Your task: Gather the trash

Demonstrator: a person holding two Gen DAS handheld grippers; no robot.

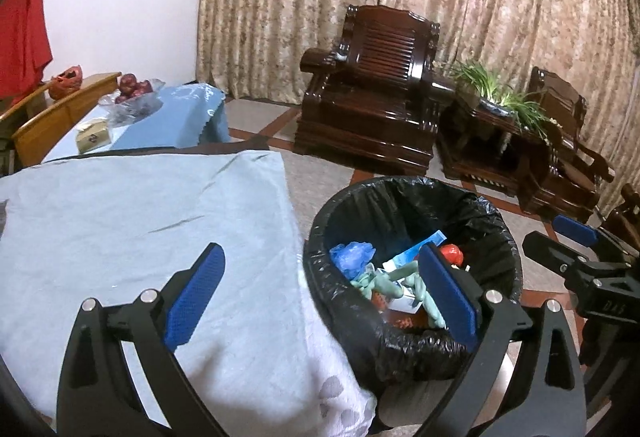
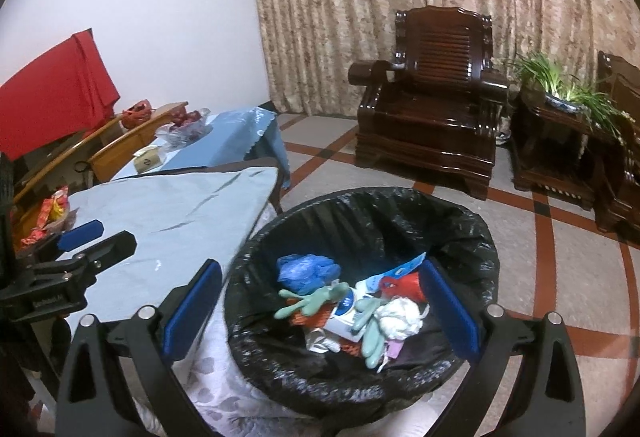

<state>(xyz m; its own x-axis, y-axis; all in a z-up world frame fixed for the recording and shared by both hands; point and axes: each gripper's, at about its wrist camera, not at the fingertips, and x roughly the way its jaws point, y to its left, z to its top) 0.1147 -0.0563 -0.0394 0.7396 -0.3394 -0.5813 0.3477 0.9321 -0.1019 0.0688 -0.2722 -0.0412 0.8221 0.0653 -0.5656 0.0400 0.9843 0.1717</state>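
Note:
A bin with a black liner (image 1: 400, 185) (image 2: 360, 197) stands on the floor beside a table with a light blue cloth (image 1: 140, 217) (image 2: 168, 213). Inside lie a blue plastic bag (image 2: 308, 269), green rubber gloves (image 2: 316, 297), crumpled white paper (image 2: 400, 317), a red item (image 2: 404, 285) and a white box (image 2: 344, 313). My left gripper (image 1: 320, 293) is open and empty, straddling the table edge and the bin's near rim. My right gripper (image 2: 320, 305) hangs open and empty above the bin's mouth. Red and yellow wrappers (image 2: 52, 213) lie at the cloth's far left.
Dark wooden armchairs (image 1: 372, 93) (image 2: 432, 109) and a side table with a potted plant (image 1: 500, 97) stand before the curtain. A second blue-covered table (image 1: 172, 113) holds a bowl of fruit (image 1: 132, 93). Tiled floor (image 2: 560, 257) stretches right of the bin.

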